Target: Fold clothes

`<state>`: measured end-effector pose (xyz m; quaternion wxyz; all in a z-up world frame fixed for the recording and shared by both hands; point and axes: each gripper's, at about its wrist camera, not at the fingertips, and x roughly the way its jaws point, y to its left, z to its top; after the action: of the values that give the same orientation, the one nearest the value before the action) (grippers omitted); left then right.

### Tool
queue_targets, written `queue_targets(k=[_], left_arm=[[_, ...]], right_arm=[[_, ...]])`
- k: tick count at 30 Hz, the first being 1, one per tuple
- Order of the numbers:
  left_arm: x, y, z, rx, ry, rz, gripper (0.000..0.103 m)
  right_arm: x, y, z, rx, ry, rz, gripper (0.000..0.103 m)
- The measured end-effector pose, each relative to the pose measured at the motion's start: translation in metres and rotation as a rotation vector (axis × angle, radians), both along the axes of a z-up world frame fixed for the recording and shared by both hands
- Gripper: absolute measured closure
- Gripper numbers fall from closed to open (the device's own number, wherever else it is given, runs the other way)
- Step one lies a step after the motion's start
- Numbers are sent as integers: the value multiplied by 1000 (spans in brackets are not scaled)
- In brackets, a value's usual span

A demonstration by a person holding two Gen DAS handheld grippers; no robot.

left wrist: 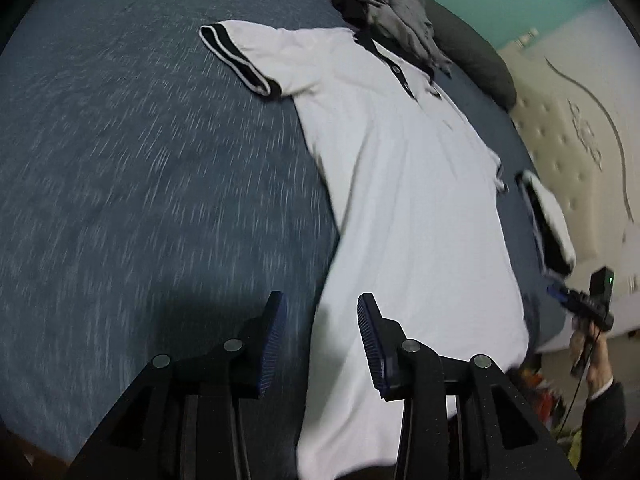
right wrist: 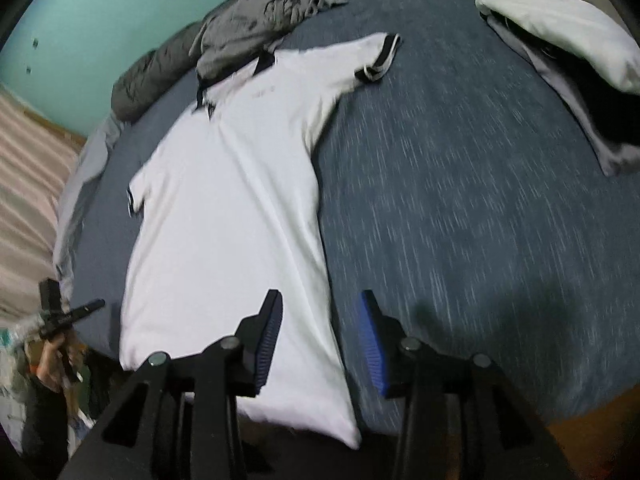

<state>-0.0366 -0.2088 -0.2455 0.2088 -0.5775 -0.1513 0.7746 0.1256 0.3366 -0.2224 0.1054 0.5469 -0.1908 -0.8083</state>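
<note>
the bed (left wrist: 120,160) carries a white shirt (left wrist: 400,200) spread flat, front up, sleeves out, hem at the near edge — grey clothes (left wrist: 380,4) bunched past its collar. it looks light, soft and limp, best pinched at hem corners or shoulders. left gripper (left wrist: 322,344) and right gripper (right wrist: 320,340) hang spread — holding nothing.

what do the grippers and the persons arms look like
Both are black. The left gripper and right gripper each have two angular fingers with ribbed blue pads and round silver bolts. A thin black cable hangs by one; the sleeve is dark.
</note>
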Motion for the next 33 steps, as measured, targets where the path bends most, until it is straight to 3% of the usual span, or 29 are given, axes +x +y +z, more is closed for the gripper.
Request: queue_targets(k=[4, 12, 24, 26, 28, 30, 33], left_arm=[[-41, 24, -6, 0, -4, 19, 63], [-108, 33, -25, 14, -33, 124, 62], [-152, 47, -62, 30, -58, 140, 64], [-155, 50, -64, 30, -51, 132, 71], [-159, 52, -64, 16, -42, 125, 93], [-163, 55, -63, 2, -33, 119, 100], [-169, 59, -63, -18, -20, 109, 102]], right_arm=[[-37, 2, -15, -45, -15, -54, 64], [-104, 9, -28, -111, -42, -139, 64], [-183, -4, -70, -124, -100, -154, 64], [-190, -6, -78, -120, -117, -151, 64], [-195, -7, -85, -120, -126, -149, 64], [-199, -6, -91, -122, -130, -153, 64], [-202, -5, -97, -125, -124, -152, 64]])
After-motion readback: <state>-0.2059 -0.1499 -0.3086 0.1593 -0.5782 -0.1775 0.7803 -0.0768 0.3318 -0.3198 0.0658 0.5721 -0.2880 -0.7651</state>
